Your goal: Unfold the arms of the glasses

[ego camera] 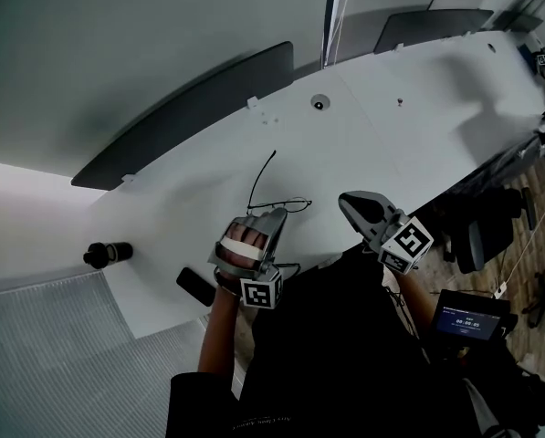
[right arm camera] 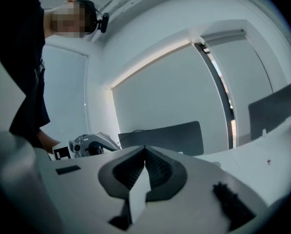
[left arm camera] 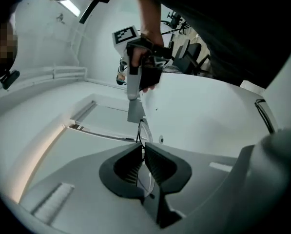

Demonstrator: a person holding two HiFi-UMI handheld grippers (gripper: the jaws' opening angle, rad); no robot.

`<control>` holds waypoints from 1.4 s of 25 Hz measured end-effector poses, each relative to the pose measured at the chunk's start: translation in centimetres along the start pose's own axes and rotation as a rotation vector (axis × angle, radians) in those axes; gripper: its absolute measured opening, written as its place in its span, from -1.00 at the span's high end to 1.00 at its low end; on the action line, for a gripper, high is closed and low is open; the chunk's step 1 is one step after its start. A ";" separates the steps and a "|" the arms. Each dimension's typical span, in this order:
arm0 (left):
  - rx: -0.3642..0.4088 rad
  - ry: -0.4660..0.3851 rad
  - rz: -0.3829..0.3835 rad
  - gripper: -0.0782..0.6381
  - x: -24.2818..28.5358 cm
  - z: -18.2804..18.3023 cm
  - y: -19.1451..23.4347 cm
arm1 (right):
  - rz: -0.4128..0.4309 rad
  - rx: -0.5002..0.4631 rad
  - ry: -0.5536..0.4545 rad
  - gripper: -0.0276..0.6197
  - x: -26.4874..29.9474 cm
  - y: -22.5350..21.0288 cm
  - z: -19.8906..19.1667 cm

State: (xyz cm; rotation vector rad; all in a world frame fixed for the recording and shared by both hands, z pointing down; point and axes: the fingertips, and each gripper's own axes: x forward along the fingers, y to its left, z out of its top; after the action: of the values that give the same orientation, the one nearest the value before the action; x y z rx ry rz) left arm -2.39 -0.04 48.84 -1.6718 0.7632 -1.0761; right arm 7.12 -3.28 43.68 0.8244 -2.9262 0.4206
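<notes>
1. Clamping on the thin wire frame of the glasses, the jaws of the left gripper are closed, and a lens is seen pinched edge-on between their ribbed faces.
2. The jaws of the right gripper are pressed together, with nothing caught between them.
3. In the head view the glasses are seen jutting out just past the tips of the left jaws, with one arm swung out and pointed away from the person. The other arm cannot be made out.
4. The right jaws are held near the glasses, on their right side and apart from them. They are pointed toward the left gripper.
5. Both grippers are held over the near edge of the white desk.
6. Farther left on the desk a black cylinder is laid on its side, and a flat black slab is seen just beside the left gripper.
</notes>
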 end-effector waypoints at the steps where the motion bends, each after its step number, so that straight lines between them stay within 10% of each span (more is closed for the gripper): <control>1: 0.046 -0.026 -0.012 0.70 -0.4 0.5 -0.3 | 0.021 -0.053 0.007 0.89 0.3 0.5 0.7; 5: 0.164 -0.093 -0.057 0.70 -1.8 2.2 -1.5 | 0.120 -0.301 0.061 0.89 1.5 3.4 2.8; 20: 0.047 -0.149 -0.066 0.71 -4.1 2.8 0.6 | 0.286 -0.639 0.313 0.89 3.1 6.8 -1.5; 25: -0.167 -0.248 -0.128 0.71 -4.5 3.3 1.8 | 0.313 -0.493 0.146 0.89 2.7 6.6 0.5; 28: -0.147 -0.253 -0.107 0.71 -4.9 3.4 3.6 | 0.282 -0.290 0.036 0.88 1.4 5.6 2.0; 31: -0.168 -0.294 -0.070 0.71 -5.7 3.9 5.9 | 0.294 -0.342 0.057 0.82 0.2 5.7 1.6; 35: -0.395 -0.402 -0.065 0.71 -7.1 4.1 8.1 | 0.329 -0.330 -0.005 0.76 -1.0 6.5 3.5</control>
State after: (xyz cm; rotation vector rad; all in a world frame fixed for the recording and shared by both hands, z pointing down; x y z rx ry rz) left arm -1.57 4.98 38.46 -2.1741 0.6867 -0.6191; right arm 4.59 1.52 38.66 0.3038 -3.0169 -0.0526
